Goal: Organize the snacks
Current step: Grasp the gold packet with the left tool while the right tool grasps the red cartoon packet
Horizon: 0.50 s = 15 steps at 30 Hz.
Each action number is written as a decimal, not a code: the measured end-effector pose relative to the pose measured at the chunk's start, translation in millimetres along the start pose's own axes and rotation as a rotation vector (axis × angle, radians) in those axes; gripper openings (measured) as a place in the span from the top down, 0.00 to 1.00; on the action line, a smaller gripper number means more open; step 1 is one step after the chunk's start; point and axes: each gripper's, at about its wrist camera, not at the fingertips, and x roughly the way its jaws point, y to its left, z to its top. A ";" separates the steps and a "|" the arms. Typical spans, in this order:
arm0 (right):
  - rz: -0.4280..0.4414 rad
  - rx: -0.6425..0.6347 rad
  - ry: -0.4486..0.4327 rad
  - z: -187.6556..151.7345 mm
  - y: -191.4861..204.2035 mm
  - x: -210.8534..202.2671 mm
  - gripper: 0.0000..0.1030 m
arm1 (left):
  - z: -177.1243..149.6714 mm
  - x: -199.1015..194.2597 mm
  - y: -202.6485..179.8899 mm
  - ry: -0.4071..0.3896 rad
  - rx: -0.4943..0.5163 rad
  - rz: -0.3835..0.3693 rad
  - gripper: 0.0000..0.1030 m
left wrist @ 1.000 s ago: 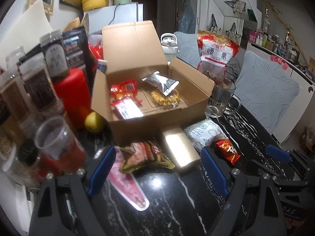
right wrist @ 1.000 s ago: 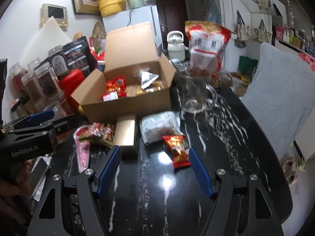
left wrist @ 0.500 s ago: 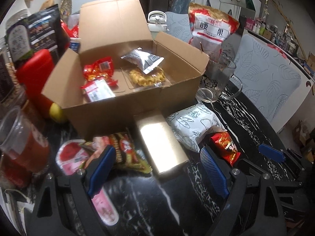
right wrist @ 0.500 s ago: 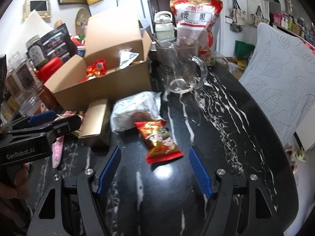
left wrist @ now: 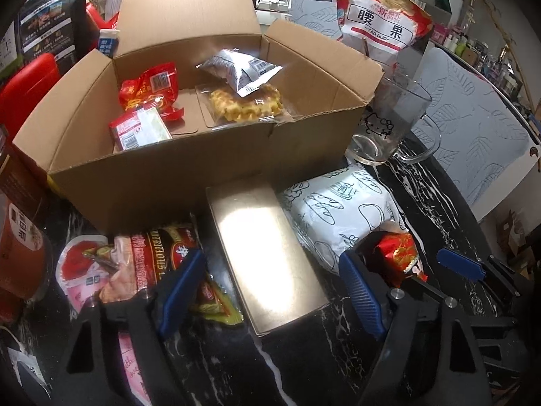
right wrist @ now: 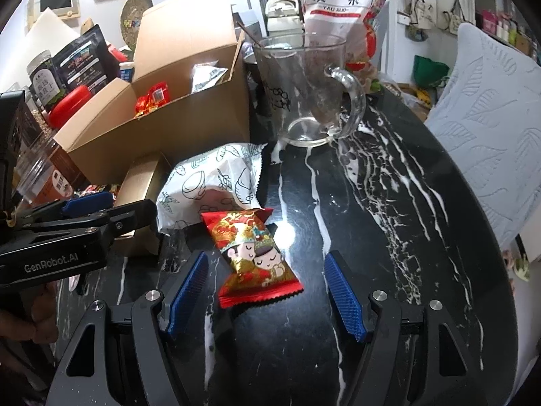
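An open cardboard box (left wrist: 162, 182) holds red packets, a silver packet and a waffle. In front of it a gold box (left wrist: 267, 264) lies on the black marble table. My left gripper (left wrist: 272, 291) straddles the gold box; its jaws are closing, and the blue pads (left wrist: 182, 287) still stand clear of the box's sides. In the right wrist view, a red cartoon snack packet (right wrist: 257, 253) lies flat between the fingers of my right gripper (right wrist: 267, 292), which is open and not touching it. A white bread packet (right wrist: 216, 182) lies just behind the red packet.
A glass mug (right wrist: 304, 84) stands right of the cardboard box, with a big cashew bag (left wrist: 378, 23) behind it. Pink and brown snack packets (left wrist: 152, 253) lie left of the gold box, near a red drink cup (left wrist: 20, 253). A grey cushion (right wrist: 490, 118) lies past the table's right edge.
Both grippers have come down and forward. The gold box now lies between the left fingers and the red packet between the right ones. The left jaws have narrowed a little.
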 end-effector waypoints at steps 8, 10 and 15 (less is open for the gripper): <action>0.015 -0.007 0.015 2.1 -0.8 9.5 0.33 | -3.9 15.0 -1.0 0.062 0.010 -0.014 0.40; 0.019 -0.007 0.020 1.6 -1.3 10.7 0.41 | -5.6 16.6 -0.5 0.065 0.013 -0.001 0.45; 0.039 -0.008 0.023 -1.0 -0.3 10.7 0.60 | -9.7 12.4 -1.1 0.070 0.024 0.012 0.55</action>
